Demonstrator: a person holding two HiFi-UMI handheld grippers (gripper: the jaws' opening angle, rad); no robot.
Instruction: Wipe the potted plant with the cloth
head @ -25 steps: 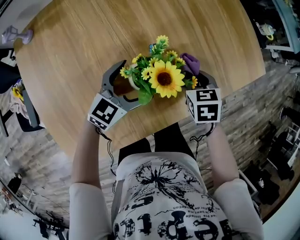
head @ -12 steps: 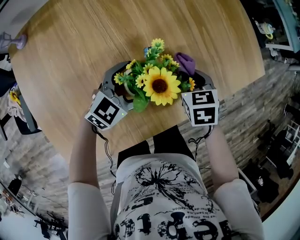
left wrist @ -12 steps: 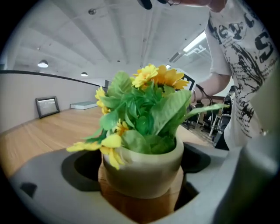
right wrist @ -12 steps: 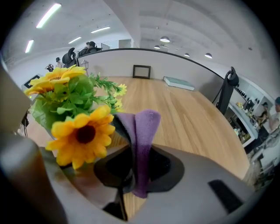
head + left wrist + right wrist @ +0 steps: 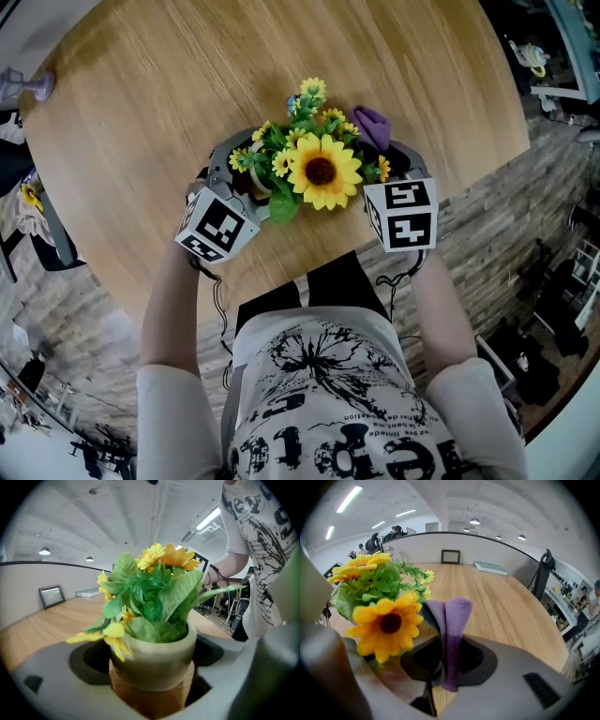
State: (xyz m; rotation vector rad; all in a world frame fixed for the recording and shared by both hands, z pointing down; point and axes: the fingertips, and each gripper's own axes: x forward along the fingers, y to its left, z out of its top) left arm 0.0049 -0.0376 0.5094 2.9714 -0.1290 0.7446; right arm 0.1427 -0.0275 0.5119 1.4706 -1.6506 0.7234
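Your left gripper (image 5: 244, 178) has drawn in since earlier. Its jaws, just closing, stand wide round the potted plant (image 5: 319, 171), upright near the tabletop (image 5: 169, 84) edge. Your right gripper's (image 5: 445, 677) jaws pinch the cloth (image 5: 452, 620) upright beside it.

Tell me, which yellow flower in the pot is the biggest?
The yellow sunflower with the dark brown centre, low in the bunch in the head view. The other yellow blossoms are much smaller.

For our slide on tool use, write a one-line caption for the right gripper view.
Right gripper pinches a folded purple cloth upright beside a yellow-flowered plant over a wooden table.
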